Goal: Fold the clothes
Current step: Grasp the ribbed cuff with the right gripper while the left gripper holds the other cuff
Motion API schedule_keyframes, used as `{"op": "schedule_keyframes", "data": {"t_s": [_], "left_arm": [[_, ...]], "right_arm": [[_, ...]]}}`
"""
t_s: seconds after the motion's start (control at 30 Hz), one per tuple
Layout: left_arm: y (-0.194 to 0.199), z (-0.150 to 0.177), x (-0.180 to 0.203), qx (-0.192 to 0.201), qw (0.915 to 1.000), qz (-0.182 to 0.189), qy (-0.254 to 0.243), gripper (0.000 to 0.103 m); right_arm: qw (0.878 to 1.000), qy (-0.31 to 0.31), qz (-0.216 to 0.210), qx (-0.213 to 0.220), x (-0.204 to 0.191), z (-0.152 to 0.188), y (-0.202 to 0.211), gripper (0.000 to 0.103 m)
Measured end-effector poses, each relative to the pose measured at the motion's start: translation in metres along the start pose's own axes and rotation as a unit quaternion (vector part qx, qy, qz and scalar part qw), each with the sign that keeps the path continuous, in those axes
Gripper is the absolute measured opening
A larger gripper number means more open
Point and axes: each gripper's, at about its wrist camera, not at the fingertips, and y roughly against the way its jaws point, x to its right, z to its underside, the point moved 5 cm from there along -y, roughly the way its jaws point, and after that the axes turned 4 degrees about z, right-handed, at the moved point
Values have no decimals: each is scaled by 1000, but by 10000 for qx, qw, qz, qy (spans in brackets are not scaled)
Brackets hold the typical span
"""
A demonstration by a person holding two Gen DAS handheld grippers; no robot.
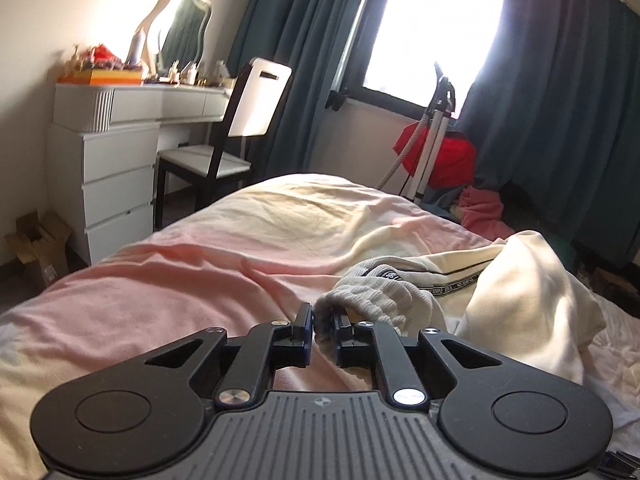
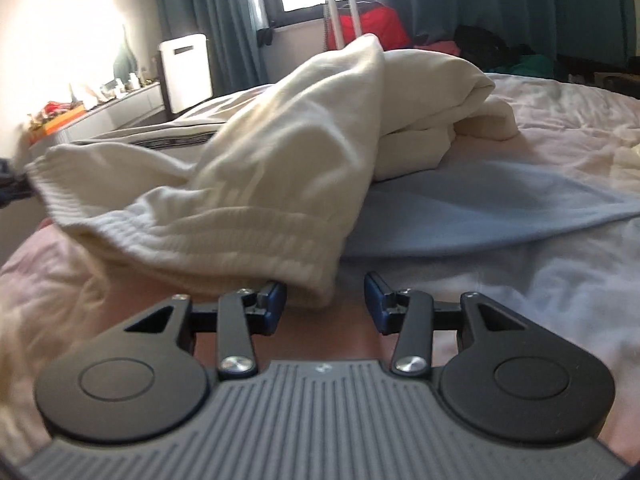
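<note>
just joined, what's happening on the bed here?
A person with two handheld grippers is starting to fold a cream garment lying bunched on the bed. The left gripper is shut on its ribbed hem. The right gripper is open at another part of the hem, with an edge of it between the jaws but not clamped. A light blue cloth lies under the garment.

Legible text appears on one item only. In the left wrist view, a black woven tape (image 1: pixel 448 283) runs across the cream garment (image 1: pixel 516 292) at the right centre of the frame. The tape carries repeated small white lettering; one segment reads approximately "SIMPLE", the rest too small to read. A round dark patch (image 1: pixel 389 275) beside the tape carries unreadable marks.
</note>
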Motion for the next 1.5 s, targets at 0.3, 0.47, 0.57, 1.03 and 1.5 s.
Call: {"op": "schedule_keyframes", "data": {"t_s": [0.3, 0.47, 0.57, 1.03, 1.5], "left_arm": [[-5, 0, -11, -65, 9998, 13, 196, 11], [-3, 2, -27, -34, 9985, 98, 546, 10], [2, -1, -41, 37, 9954, 164, 940, 7], [3, 9, -65, -481, 9907, 35, 1270, 25], [16, 1, -70, -125, 9736, 672, 2176, 93]], "right_arm": [[9937, 715, -383, 778, -17, -19, 30, 11], [9768, 1391, -756, 1439, -49, -38, 96, 11], [9756, 1370, -1128, 1296, -59, -31, 135, 11], [9888, 559, -1223, -647, -55, 23, 106, 18], [9603, -1684, -2153, -555, -12, 1, 117, 85]]}}
